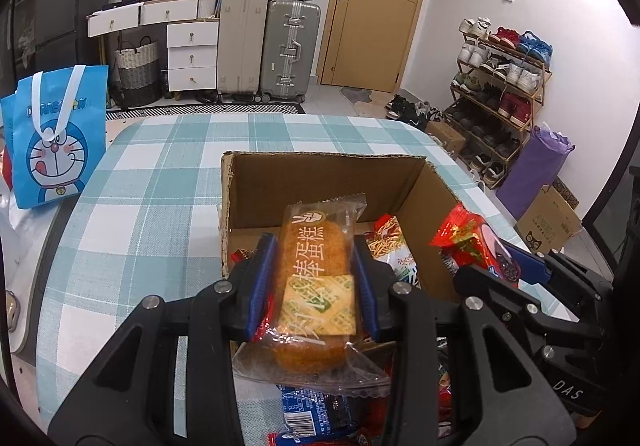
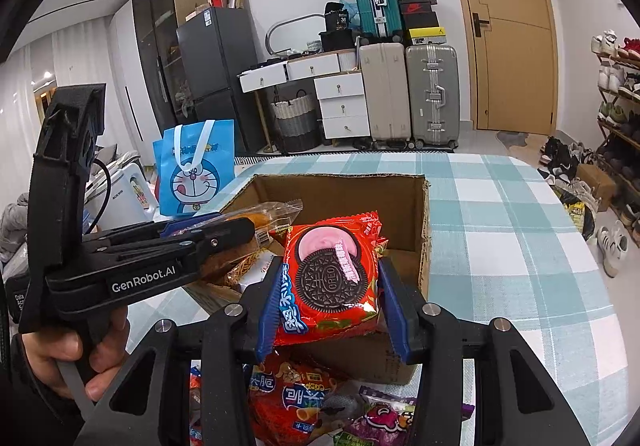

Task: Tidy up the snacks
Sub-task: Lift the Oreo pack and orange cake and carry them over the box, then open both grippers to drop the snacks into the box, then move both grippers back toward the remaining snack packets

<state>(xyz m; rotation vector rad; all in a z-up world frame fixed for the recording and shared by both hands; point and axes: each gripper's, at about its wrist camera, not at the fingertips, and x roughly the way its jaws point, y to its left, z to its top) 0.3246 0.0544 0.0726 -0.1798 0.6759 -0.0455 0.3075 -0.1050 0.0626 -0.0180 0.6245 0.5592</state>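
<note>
The task is judged to be partly done: several snack packets, among them a packet of thin noodle-like sticks [image 1: 390, 242], are already seen lying inside the open cardboard box [image 1: 320, 182] on the checked tabletop [image 1: 140, 206], while a loose heap of packets is still left in front of the box's near wall, including a red-and-orange crisp packet [image 2: 288, 398] and a purple packet [image 2: 384, 416]. Two more items are judged to be on their way in. The left gripper [image 1: 316, 282] is seen with its jaws closed tightly on a clear-wrapped golden cake [image 1: 316, 286], which is pinched by its long sides between the blue pads and held above the near left part of the box. The right gripper [image 2: 332, 298] is likewise closed, its jaws clamped on the sides of a red Oreo packet [image 2: 332, 274], which is carried above the near right part of the box. Neither packet has yet been released, so both placements, and the clearing of the heap before the box, are reckoned as work remaining. A blue cartoon gift bag [image 1: 56, 142] is stood well to the left of the box.
</note>
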